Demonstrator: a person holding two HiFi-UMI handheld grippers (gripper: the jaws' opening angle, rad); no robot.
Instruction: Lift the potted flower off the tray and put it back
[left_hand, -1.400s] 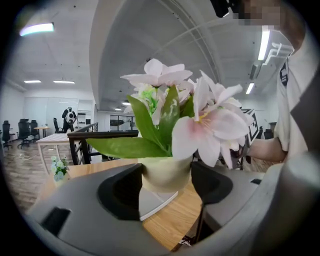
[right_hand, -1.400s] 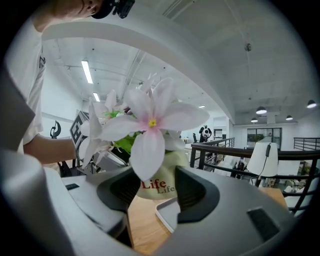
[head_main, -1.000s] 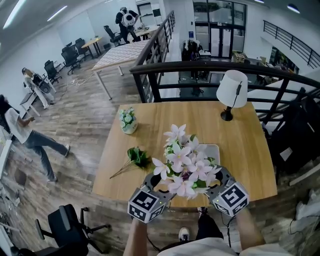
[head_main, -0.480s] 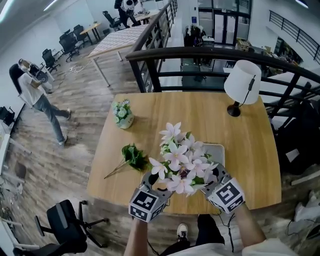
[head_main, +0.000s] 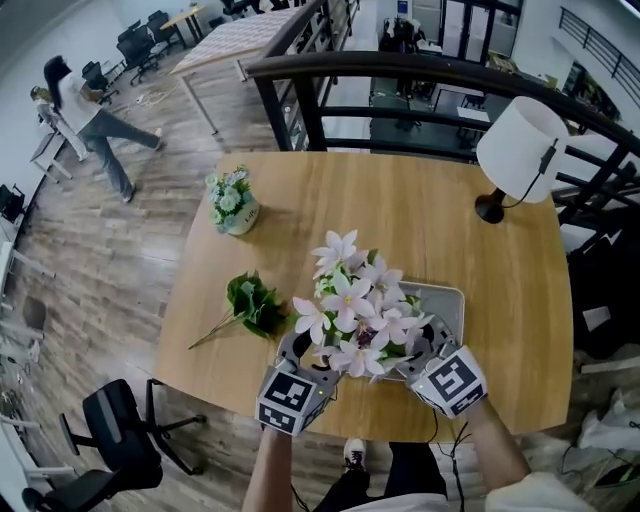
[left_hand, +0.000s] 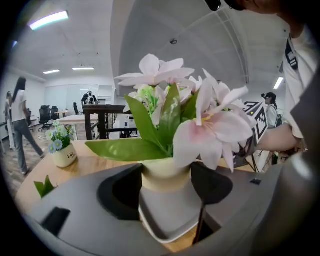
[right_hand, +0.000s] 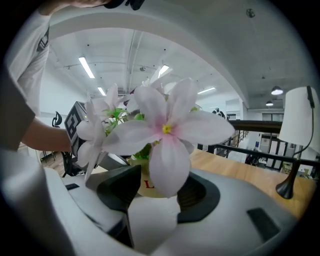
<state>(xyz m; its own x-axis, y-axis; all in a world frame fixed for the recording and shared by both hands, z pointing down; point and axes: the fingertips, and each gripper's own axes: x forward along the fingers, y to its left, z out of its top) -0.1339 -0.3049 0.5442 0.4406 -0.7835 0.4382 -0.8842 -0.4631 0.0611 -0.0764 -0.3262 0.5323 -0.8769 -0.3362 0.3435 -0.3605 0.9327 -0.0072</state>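
The potted flower, a small cream ceramic pot with red lettering that carries tall pale-pink artificial blossoms and green leaves, hangs low over the light-grey rounded plastic tray near the 6 o'clock edge of the round-cornered wooden table. Whether its base already touches the tray cannot be made out. The left gripper comes in from about 8 o'clock of the pot and the right gripper from about 4 o'clock. Each stands wide with its dark pads pinching the pot's sides, so the pot is carried between the two. The pot looks light and rigid, but its glazed wall is probably slick and could chip if dropped. The petals and leaves are soft and give no purchase, and they hide the rim from above. The sound place to hold it is low on the pot's wall, under the foliage, with the pot kept upright, since the tall blooms likely make it top-heavy.
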